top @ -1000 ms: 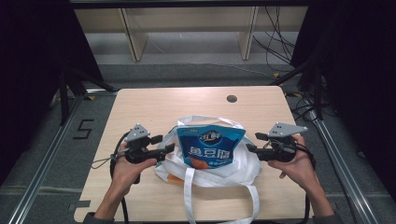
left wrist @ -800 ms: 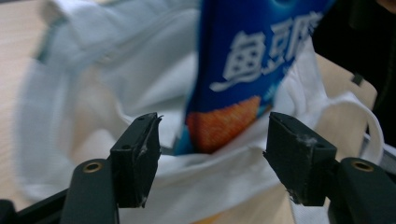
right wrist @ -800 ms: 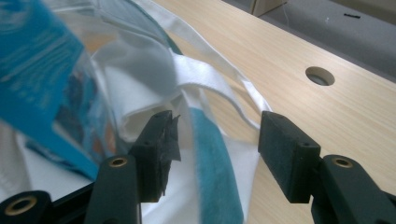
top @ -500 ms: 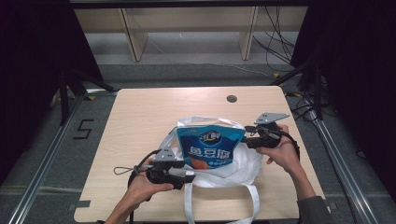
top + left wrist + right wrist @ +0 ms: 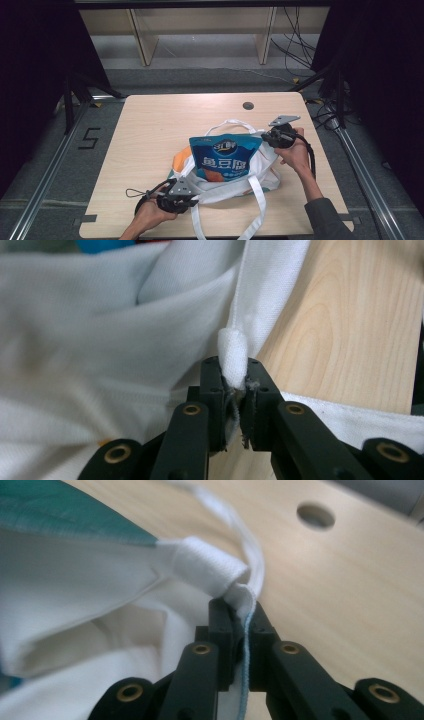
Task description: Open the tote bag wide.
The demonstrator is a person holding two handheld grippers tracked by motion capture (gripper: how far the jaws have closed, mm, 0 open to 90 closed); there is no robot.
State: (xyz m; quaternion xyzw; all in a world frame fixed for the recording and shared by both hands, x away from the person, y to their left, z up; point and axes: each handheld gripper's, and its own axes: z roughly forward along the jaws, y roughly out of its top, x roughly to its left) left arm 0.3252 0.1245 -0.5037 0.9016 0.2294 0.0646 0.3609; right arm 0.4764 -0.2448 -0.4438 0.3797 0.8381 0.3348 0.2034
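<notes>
The white tote bag (image 5: 235, 175) lay on the near middle of the wooden table (image 5: 150, 130), a blue snack packet (image 5: 225, 157) standing in its mouth. The left gripper (image 5: 192, 200), its jaws just closed, pinched the bag's near edge; the right gripper (image 5: 265, 137), likewise just closed, clamped the far rim beside a strap (image 5: 240, 530).

Left hand-held gripper (image 5: 192, 201): low at the tabletop's near edge, jaws just closed, pinching a fold of white fabric bag (image 5: 100, 355).
Right hand-held gripper (image 5: 265, 136): near the right edge, jaws just closed, clamping the bag's hem.
Forearms: both enter from below.
</notes>
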